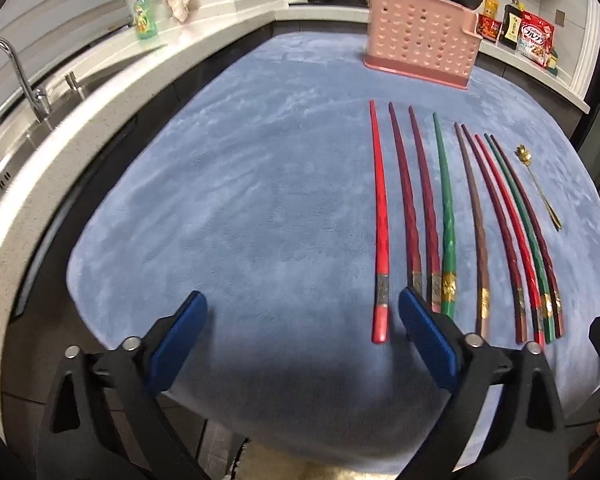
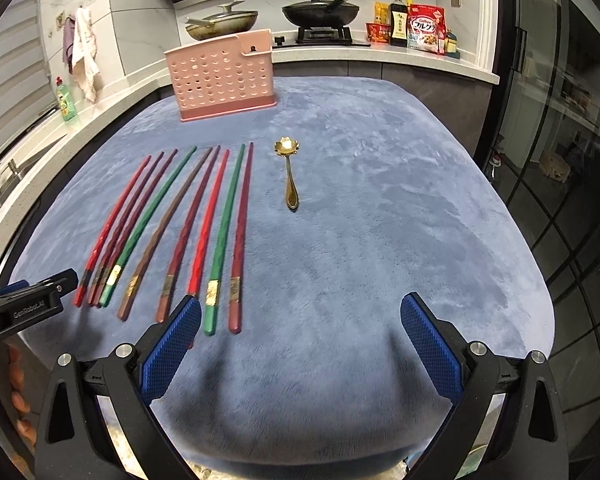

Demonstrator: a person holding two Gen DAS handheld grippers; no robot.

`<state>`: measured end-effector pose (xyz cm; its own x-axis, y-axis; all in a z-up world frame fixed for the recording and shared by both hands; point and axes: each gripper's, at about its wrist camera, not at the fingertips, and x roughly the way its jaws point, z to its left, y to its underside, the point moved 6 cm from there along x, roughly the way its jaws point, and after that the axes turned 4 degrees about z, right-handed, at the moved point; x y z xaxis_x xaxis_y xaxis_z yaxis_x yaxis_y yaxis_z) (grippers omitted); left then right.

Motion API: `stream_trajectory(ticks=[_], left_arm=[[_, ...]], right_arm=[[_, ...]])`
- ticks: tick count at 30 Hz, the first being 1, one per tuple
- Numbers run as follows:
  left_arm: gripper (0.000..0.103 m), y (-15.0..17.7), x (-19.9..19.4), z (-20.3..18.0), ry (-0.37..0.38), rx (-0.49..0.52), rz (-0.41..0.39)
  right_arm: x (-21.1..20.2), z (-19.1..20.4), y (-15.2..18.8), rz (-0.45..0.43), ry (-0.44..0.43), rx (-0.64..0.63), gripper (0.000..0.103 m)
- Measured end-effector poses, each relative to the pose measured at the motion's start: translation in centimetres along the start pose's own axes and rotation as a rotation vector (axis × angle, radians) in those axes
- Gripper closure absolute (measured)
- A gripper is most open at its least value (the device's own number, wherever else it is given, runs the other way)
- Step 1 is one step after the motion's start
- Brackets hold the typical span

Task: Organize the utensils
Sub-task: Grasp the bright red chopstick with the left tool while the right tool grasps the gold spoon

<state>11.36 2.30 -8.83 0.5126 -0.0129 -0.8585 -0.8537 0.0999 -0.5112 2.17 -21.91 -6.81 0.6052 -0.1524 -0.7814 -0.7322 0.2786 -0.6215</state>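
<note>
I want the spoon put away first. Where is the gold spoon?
In the right wrist view the gold spoon lies alone on the blue cloth, right of the chopsticks, before the pink holder.

Blue plush-covered table (image 2: 380,240) is carrying nine chopsticks (image 2: 216,232) lying side by side, gold spoon (image 2: 290,176) beside them, pink perforated holder (image 2: 224,78) standing behind.

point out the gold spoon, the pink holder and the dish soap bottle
gold spoon (image 2: 290,184), right wrist view, middle of its handle
pink holder (image 2: 222,78), right wrist view, centre of its perforated front wall
dish soap bottle (image 1: 145,18), left wrist view, green body below the red cap
</note>
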Motion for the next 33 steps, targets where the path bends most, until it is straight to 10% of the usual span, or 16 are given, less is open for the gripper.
stream_trajectory(ticks=[16,33], left_arm=[[0.069,-0.8,1.2,-0.9,0.078,0.025,0.025],[0.072,-0.9,1.6,-1.1,0.062,0.016,0.013]], right_arm=[[4.3,-0.8,-6.3,-0.024,-0.026,0.006,0.015],[10.1,-1.3,-8.0,0.079,-0.149,0.161,0.069]])
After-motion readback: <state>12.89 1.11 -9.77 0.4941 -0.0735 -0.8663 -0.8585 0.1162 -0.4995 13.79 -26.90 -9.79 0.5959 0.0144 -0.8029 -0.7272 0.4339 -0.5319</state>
